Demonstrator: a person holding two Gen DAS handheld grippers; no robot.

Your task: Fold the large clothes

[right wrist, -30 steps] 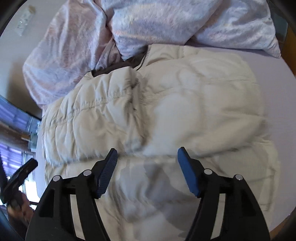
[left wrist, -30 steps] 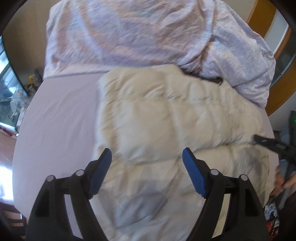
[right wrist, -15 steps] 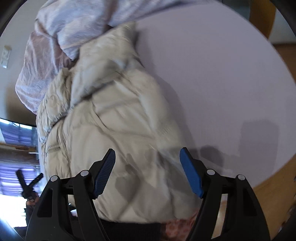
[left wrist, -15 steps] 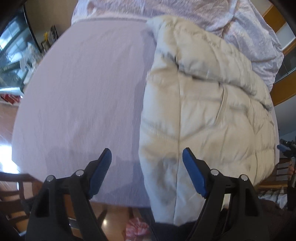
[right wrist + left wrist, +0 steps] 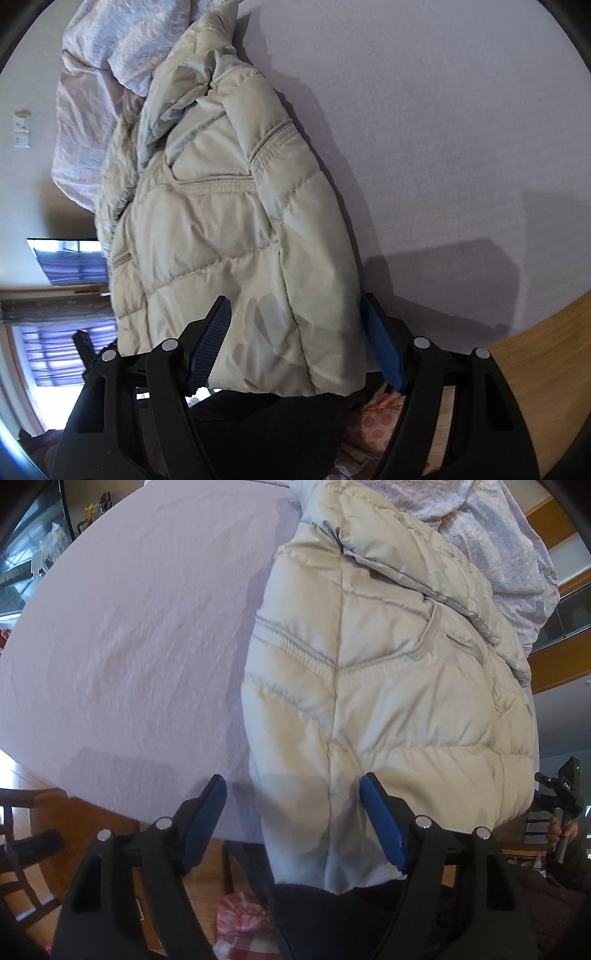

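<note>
the bed [image 5: 122, 635] fills most of what i see, its lilac sheet smooth and bare on both outer sides. a crumpled pale duvet [image 5: 491, 535] is bunched at the far end, touching the top of the coat. the cream puffy coat [image 5: 388, 686] lies folded lengthwise down the middle of the bed, collar toward the duvet, its hem hanging a little over the near edge of the mattress in front of my dark clothes. my left claw [image 5: 293, 819] stands apart and is closing – the coat's near left corner sits between its blue pads, the right pad just beside the fabric, nothing pinched. my right claw [image 5: 295, 341] is apart too, straddling the coat's near right corner [image 5: 280, 332]; whether its right pad touches the edge i cannot tell. in the left view, my right hand [image 5: 561, 829] shows small at the far side.
</note>
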